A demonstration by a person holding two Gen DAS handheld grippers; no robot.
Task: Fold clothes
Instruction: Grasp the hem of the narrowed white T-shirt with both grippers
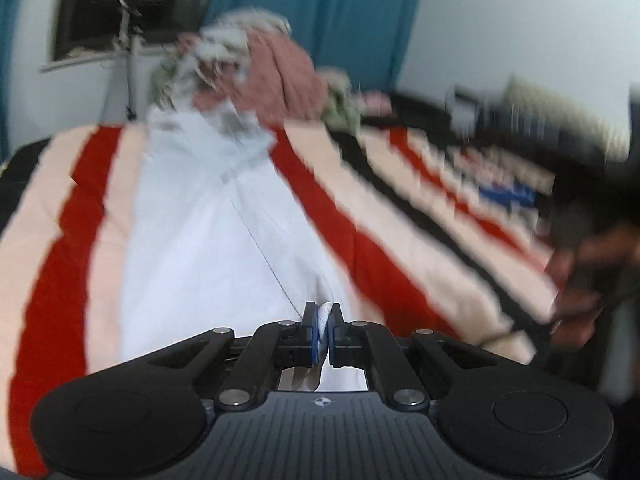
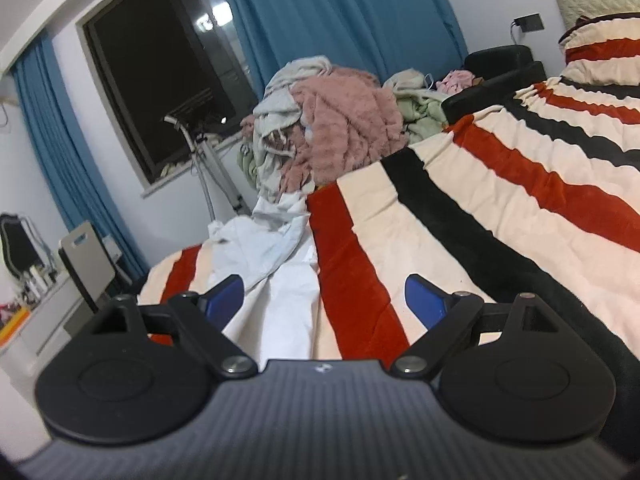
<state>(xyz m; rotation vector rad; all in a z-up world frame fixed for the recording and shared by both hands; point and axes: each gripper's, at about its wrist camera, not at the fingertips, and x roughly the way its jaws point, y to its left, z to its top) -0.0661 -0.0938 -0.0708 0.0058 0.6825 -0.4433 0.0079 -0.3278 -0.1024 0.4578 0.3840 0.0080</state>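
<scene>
The left tongs [image 1: 324, 330] are pressed together on a fold of the white garment [image 1: 224, 240], the cloth showing as a thin pale strip between the blue pads [image 1: 319, 336]. From that pinch the garment runs away from the camera in a long, fairly smooth band along the striped bedspread [image 1: 400, 216], with a dark seam line crossing it diagonally and its far end bunched into creases. The left-wrist view is motion-blurred, so finer detail of the fabric cannot be made out.

The right tongs [image 2: 325, 300] are spread wide and hold nothing; their blue pads [image 2: 425, 300] stand well apart above the bed, one over the near end of the white garment [image 2: 280, 280], the other over a cream stripe of the bedspread [image 2: 500, 208]. In this sharper view the garment lies lengthwise near the bed's left edge, flat close by and rumpled into loose folds farther off.

Beyond the garment, at the foot of the bed, rises a heap of clothes [image 2: 340, 128] with a fluffy pink piece among pale green and off-white ones. Behind it hang blue curtains [image 2: 340, 12] beside a dark window [image 2: 160, 72].
</scene>
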